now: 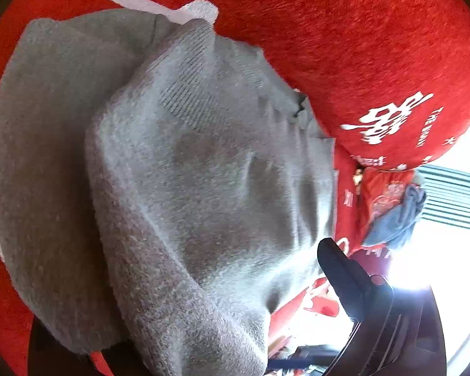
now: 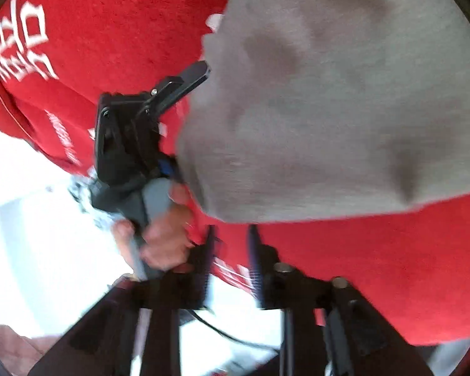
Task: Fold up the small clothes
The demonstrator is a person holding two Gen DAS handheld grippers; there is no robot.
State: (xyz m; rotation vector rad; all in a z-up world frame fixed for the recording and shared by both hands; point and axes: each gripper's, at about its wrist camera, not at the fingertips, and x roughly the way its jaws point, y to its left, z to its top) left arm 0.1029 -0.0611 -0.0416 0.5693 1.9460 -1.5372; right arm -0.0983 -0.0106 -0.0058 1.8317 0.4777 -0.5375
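A small grey knit garment (image 1: 178, 163) lies on a red cover, part of it lifted and doubled over itself. It drapes over my left gripper, so only one black finger (image 1: 338, 266) shows at the cloth's lower right edge. In the right wrist view the same grey garment (image 2: 338, 100) fills the upper right, and the left gripper (image 2: 203, 73) reaches into its left edge, shut on the cloth. My right gripper (image 2: 232, 250) is below the garment's lower edge, fingers apart with nothing between them.
The red cover (image 1: 360, 31) with white lettering lies over a cushion or backrest (image 1: 401, 119). A heap of red and blue clothes (image 1: 398, 213) sits at the right by a bright window. A person's hand (image 2: 163, 235) grips the left gripper's handle.
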